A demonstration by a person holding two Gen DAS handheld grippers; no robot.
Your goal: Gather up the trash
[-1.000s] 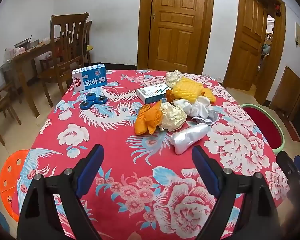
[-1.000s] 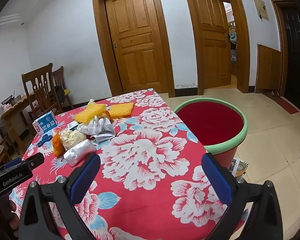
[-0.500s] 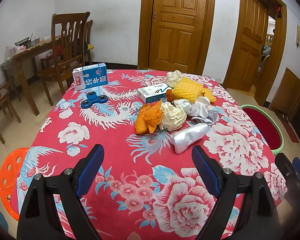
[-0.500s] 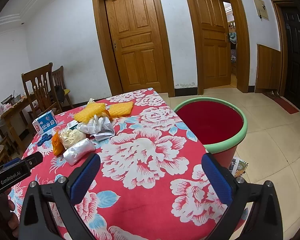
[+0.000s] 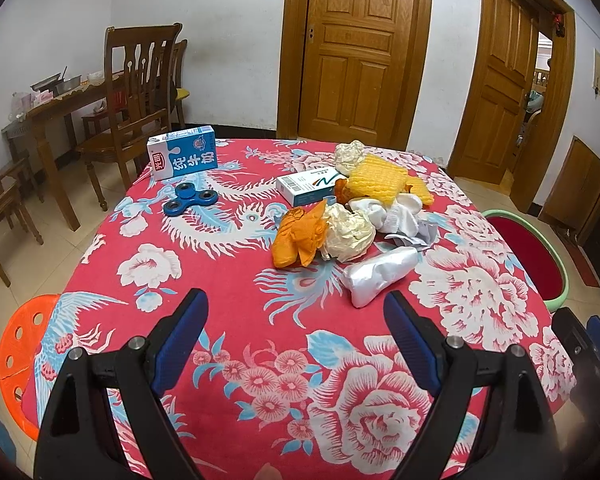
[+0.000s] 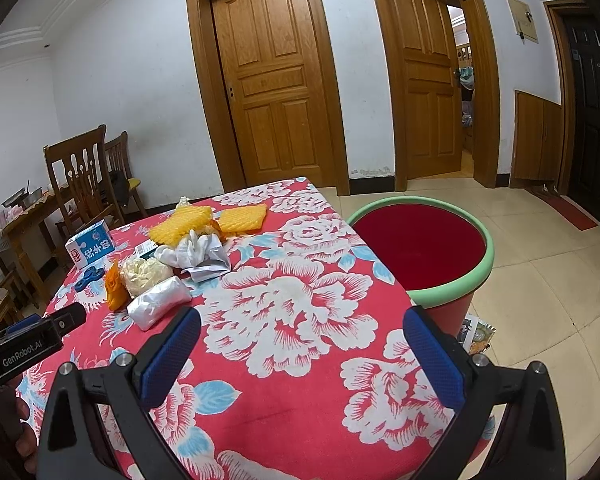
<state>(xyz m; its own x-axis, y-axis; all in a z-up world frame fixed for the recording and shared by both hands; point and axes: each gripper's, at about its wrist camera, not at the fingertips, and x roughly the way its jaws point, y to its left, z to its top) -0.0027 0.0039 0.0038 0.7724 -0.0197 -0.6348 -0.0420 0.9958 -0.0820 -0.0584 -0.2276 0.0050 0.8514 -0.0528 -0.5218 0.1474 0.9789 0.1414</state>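
Note:
A pile of trash lies on the red flowered tablecloth [image 5: 228, 312]: a silver-white wrapper [image 5: 380, 274], crumpled cream paper [image 5: 350, 232], an orange wrapper [image 5: 298, 236], white tissues [image 5: 400, 214] and yellow foam netting [image 5: 376, 182]. In the right wrist view the pile shows at the left, with the silver wrapper [image 6: 158, 300] nearest. A red bin with a green rim [image 6: 420, 248] stands on the floor by the table's right edge. My left gripper [image 5: 296, 344] is open and empty, short of the pile. My right gripper [image 6: 300, 354] is open and empty over the table's near right part.
A blue milk carton [image 5: 184, 158], a blue fidget spinner [image 5: 190, 202] and a white-blue box [image 5: 310, 186] lie on the table. Wooden chairs [image 5: 140, 92] stand at the back left. An orange stool [image 5: 14, 352] stands at the table's left corner.
Both views have shifted only slightly. The left gripper has drifted a little relative to the table. Both grippers stay open and empty.

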